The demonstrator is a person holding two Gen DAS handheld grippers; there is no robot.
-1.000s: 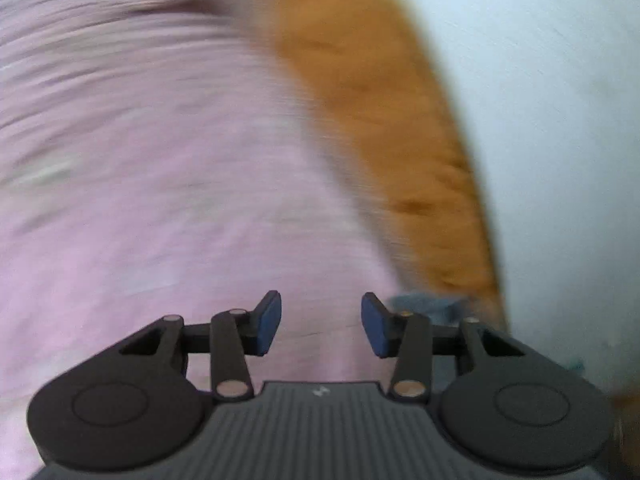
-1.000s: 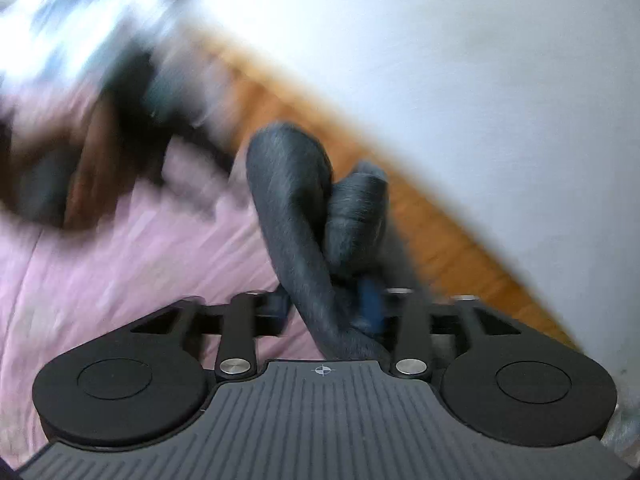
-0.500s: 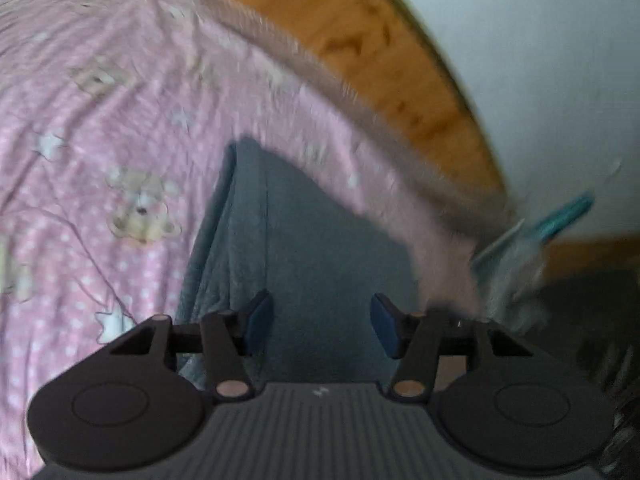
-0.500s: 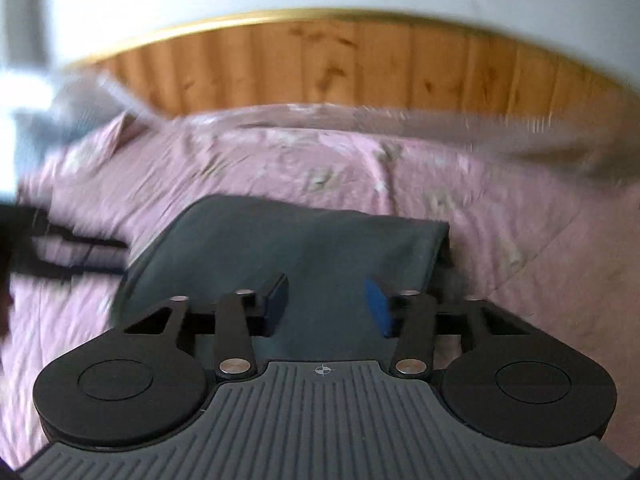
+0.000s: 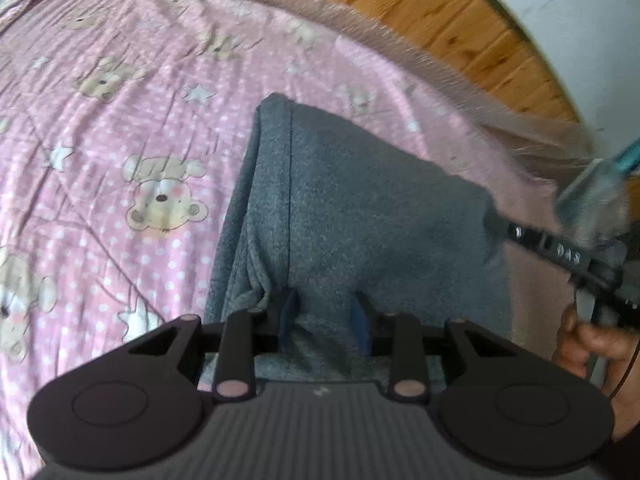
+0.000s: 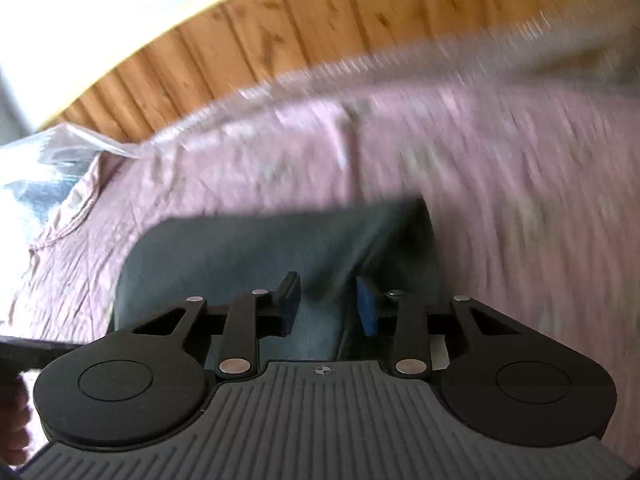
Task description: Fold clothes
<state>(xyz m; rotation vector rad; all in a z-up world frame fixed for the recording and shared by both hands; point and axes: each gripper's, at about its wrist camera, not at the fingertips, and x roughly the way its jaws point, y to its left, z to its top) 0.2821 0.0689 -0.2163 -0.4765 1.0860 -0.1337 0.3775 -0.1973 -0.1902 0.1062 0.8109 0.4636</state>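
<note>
The left gripper (image 5: 325,322) points down at a grey knit garment (image 5: 360,208), its jaws closing with a bunched ridge of the cloth between the blue pads; whether they already press on it cannot be told. The right gripper (image 6: 328,304) hangs over the same garment (image 6: 256,248), its jaws opening, grey cloth showing in the gap but not pinched. The garment lies folded into a thick flat block with a stitched seam along its left side, on a pink bedsheet (image 5: 120,120) printed with bears and stars. A wooden headboard (image 6: 280,40) runs behind.
</note>
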